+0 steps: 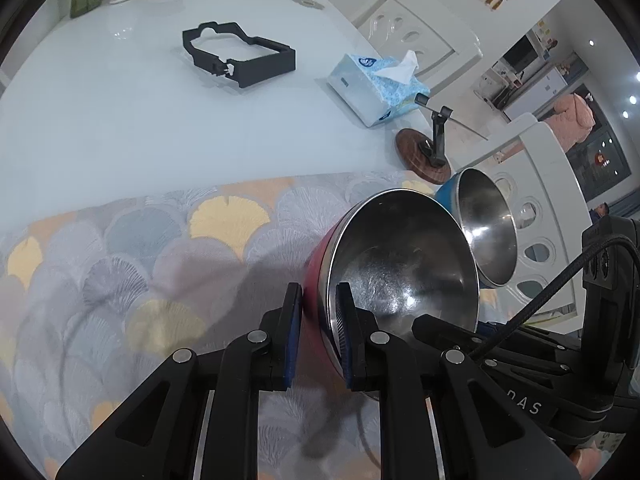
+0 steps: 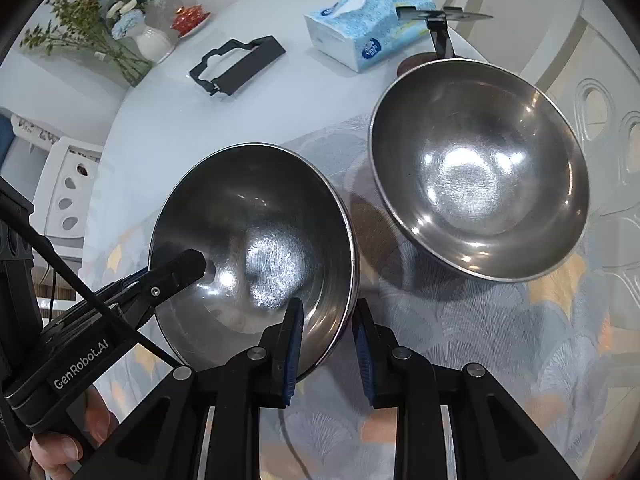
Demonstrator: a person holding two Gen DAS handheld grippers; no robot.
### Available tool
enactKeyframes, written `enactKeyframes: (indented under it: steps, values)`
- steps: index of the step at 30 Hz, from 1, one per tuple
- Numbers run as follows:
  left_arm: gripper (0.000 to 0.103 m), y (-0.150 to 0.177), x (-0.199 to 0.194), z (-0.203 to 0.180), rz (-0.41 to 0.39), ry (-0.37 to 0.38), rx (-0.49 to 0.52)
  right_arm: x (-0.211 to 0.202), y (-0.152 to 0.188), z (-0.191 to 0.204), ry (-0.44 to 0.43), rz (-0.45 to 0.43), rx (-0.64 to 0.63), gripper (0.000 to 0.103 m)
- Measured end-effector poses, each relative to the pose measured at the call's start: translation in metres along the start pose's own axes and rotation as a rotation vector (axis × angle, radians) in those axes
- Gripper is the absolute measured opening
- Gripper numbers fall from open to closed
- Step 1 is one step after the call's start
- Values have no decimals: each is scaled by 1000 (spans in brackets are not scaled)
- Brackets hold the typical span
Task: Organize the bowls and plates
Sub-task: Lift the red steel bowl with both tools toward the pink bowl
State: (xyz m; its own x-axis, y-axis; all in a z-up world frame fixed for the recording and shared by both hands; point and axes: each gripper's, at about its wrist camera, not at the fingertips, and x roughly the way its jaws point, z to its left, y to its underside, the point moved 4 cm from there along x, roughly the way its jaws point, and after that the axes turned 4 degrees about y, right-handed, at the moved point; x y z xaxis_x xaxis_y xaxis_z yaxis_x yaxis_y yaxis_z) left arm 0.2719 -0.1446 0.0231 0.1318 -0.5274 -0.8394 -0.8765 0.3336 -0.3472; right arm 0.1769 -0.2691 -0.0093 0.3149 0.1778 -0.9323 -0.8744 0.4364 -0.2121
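Note:
Two steel bowls are in view. A red-sided bowl (image 1: 400,276) is tilted on its side over the patterned cloth; my left gripper (image 1: 319,300) is shut on its rim, one finger inside and one outside. It also shows in the right wrist view (image 2: 256,236), where my right gripper (image 2: 329,316) straddles its near rim with a gap on the outer side. A blue-sided bowl (image 1: 486,224) sits tilted behind it, to the right; it also shows in the right wrist view (image 2: 476,168).
A patterned cloth (image 1: 140,264) covers the near part of the white table (image 1: 100,112). A black frame (image 1: 238,54), a tissue box (image 1: 378,88) and a wooden-based stand (image 1: 424,156) lie beyond. Vases (image 2: 152,42) stand at the far edge. White chairs (image 1: 540,200) surround the table.

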Motion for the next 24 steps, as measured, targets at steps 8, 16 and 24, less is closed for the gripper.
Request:
enactKeyframes:
  steps: [8, 16, 24]
  values:
    - [14, 16, -45, -9, -71, -3, -19, -36, 16, 18, -22, -31, -39, 25]
    - [14, 45, -110, -21, -165, -15, -32, -82, 47, 46, -51, -68, -100, 25]
    - [14, 84, -160, -21, -242, -30, -72, -111, 92, 77, -69, -78, -170, 25]
